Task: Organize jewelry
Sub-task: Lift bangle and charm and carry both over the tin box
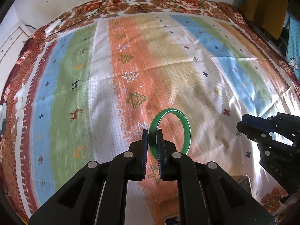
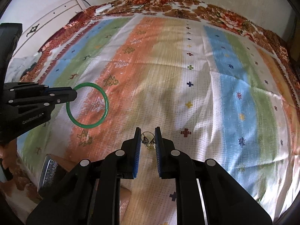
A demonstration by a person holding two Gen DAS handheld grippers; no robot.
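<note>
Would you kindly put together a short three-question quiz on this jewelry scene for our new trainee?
1. True or false: the left gripper is shut on the green bangle.
2. What lies between the right gripper's fingers? A) small gold jewelry piece B) watch C) brooch
3. Fill in: the bangle is held above the ___.

Key: 1 true; 2 A; 3 patterned cloth.

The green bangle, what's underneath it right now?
Under the green bangle, clamped by the left gripper, only the striped cloth shows, its white tree print framed by the ring. The gripper fingers cover part of the ring.
</note>
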